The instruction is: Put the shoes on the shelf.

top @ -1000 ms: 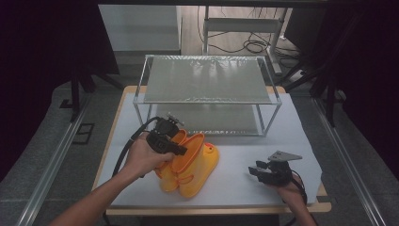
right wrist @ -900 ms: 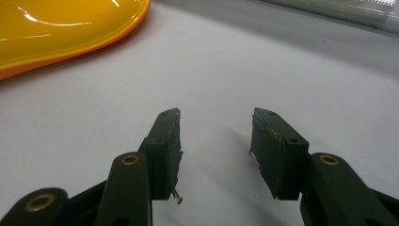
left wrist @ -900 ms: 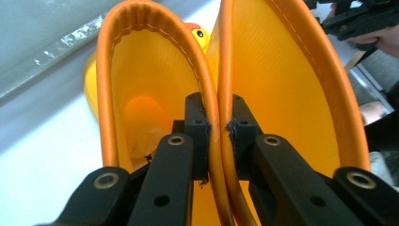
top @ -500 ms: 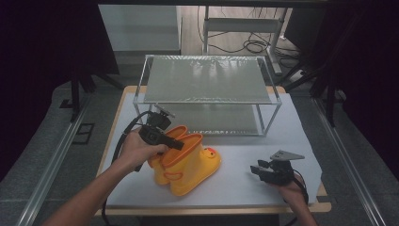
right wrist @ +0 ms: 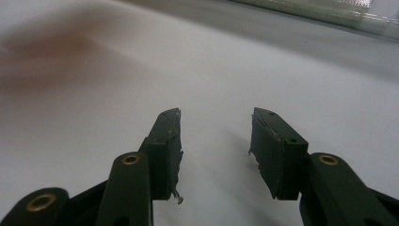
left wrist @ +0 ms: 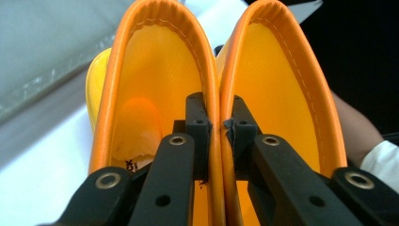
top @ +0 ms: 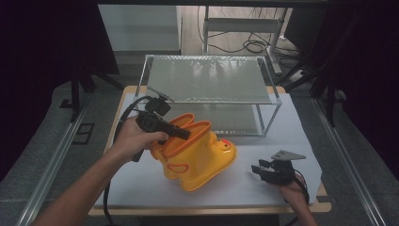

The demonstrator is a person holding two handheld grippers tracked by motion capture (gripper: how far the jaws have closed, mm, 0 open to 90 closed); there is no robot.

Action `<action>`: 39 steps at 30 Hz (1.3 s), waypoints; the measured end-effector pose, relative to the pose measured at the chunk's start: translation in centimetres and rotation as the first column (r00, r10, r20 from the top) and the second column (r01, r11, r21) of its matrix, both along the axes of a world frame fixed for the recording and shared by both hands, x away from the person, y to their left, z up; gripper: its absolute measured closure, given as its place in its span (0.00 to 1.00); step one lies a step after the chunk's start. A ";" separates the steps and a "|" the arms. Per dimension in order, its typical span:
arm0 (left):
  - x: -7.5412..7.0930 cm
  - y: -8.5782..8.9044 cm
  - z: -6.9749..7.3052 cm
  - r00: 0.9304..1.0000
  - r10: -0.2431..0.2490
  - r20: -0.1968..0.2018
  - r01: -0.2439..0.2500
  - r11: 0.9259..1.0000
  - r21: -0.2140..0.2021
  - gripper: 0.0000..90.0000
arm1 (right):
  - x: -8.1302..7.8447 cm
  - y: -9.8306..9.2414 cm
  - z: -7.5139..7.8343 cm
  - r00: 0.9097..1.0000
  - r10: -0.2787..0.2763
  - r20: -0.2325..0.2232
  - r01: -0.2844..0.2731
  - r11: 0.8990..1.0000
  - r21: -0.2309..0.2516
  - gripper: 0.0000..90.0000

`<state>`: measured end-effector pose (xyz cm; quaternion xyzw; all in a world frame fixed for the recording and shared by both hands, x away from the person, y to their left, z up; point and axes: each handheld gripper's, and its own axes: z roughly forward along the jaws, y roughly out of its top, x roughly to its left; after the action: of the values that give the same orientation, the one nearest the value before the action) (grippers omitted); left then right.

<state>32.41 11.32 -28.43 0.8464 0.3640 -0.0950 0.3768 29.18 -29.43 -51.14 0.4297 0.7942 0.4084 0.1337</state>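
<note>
The pair of yellow rubber boots (top: 197, 153) sits tilted on the white table cover (top: 263, 188), just in front of the two-tier wire-mesh rack (top: 207, 80), toes toward the person's right and their orange-rimmed openings up toward the left gripper (top: 186, 134). In the left gripper view that gripper's jaws pinch the two touching inner walls of the boot shafts (left wrist: 217, 117) together, one jaw inside each boot, so both boots hang from one grip. The step in hand looks like lifting the pair, most likely toward the rack. To do it well, the pinch should stay firm and deep on the doubled rims, since the smooth rubber could slide and let one boot drop out. The lift should go steadily and upright, so that the heavy soles do not swing and twist the shafts out from between the pads. The soles need to clear the rack's front rail before the pair goes over a shelf. The right gripper (top: 263, 168) rests low over the cover near the table's right front corner, well apart from the boots, its jaws spread with nothing between them (right wrist: 214, 150); it could steady the toes if the pair starts to swing.
</note>
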 end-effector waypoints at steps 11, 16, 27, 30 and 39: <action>0.2 -1.3 5.1 0.999 -0.031 0.044 0.032 0.999 -0.032 0.92 | 0.1 -0.2 0.0 1.000 -0.004 -0.001 0.004 1.000 0.001 0.59; 0.5 -1.7 7.1 0.998 -0.047 0.048 0.049 0.997 -0.056 0.92 | 0.0 -0.3 0.1 1.000 -0.011 -0.004 0.011 1.000 0.008 0.59; 1.8 -1.6 11.4 0.997 -0.052 0.058 0.059 0.990 -0.126 0.92 | 0.1 -0.4 0.0 1.000 -0.014 -0.003 0.014 1.000 0.008 0.59; 2.4 -1.8 12.6 0.997 -0.046 0.066 0.055 0.990 -0.133 0.92 | 0.1 -0.5 0.1 1.000 -0.014 -0.002 0.014 1.000 0.007 0.59; 5.7 -2.3 15.7 0.997 0.015 0.081 -0.002 0.987 -0.159 0.92 | 0.1 -0.6 0.0 1.000 -0.020 0.000 0.020 1.000 0.014 0.59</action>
<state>38.08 9.01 -12.75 0.8153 0.3432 -0.0874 0.4582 29.29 -29.98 -51.14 0.4384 0.7870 0.4125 0.1349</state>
